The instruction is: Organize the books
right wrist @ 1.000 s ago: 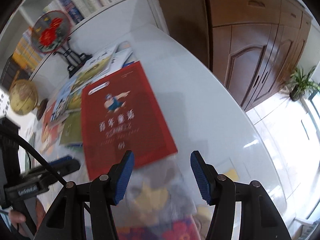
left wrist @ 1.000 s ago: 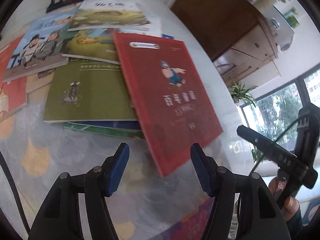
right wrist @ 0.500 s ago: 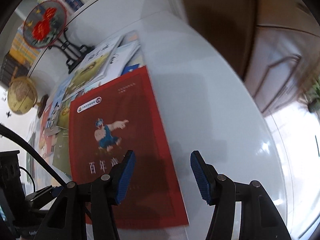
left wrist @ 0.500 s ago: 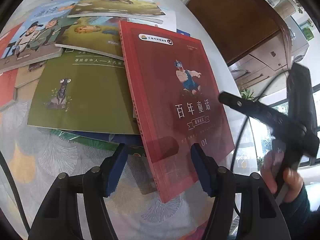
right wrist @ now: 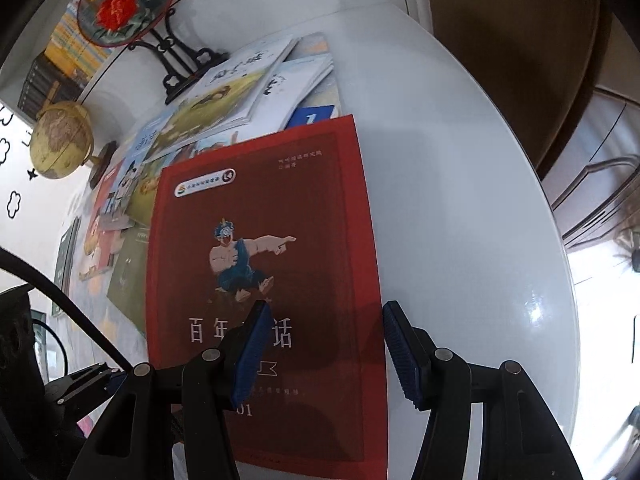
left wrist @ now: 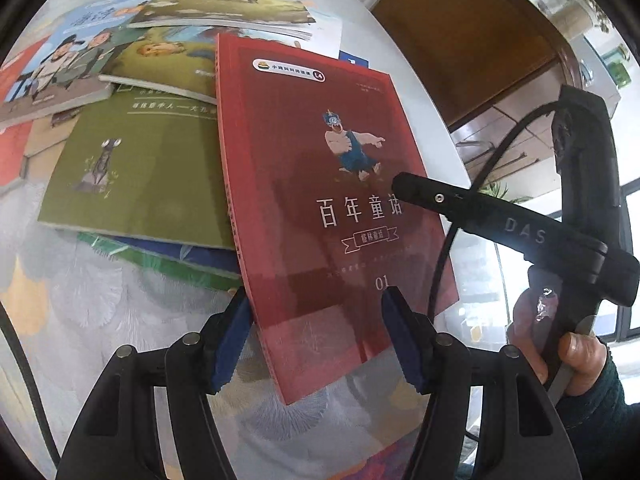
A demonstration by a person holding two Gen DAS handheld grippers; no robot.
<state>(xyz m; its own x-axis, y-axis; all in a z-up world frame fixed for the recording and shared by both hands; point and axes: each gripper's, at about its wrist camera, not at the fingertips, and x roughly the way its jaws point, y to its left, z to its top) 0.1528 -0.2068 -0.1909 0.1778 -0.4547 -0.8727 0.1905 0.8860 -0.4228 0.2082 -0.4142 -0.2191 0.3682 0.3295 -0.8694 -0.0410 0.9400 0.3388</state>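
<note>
A: Since 1 second ago the right gripper (right wrist: 322,350) has swung in over the red book (left wrist: 320,200); it was off beside the tabletop (right wrist: 460,220) edge before. The left gripper (left wrist: 316,340) has barely shifted, though the book now fills more of its view.

B: Where does the book lie?

A: Flat, cover up, its far end resting on the book pile (left wrist: 140,152) and its near end over the patterned cloth (left wrist: 100,320).

B: And the jaws?

A: Both sets are spread. The left pair straddles the book's near corner. I cannot tell whether its left pad touches the spine edge. The right pair hangs above the cover with nothing pinched, 1 finger over the title and 1 at the book's right edge.

B: Anything else nearby?

A: A fan on a stand (right wrist: 128,4) and a globe (right wrist: 60,140) behind the pile. The person's hand (left wrist: 560,344) grips the right tool's handle.
</note>
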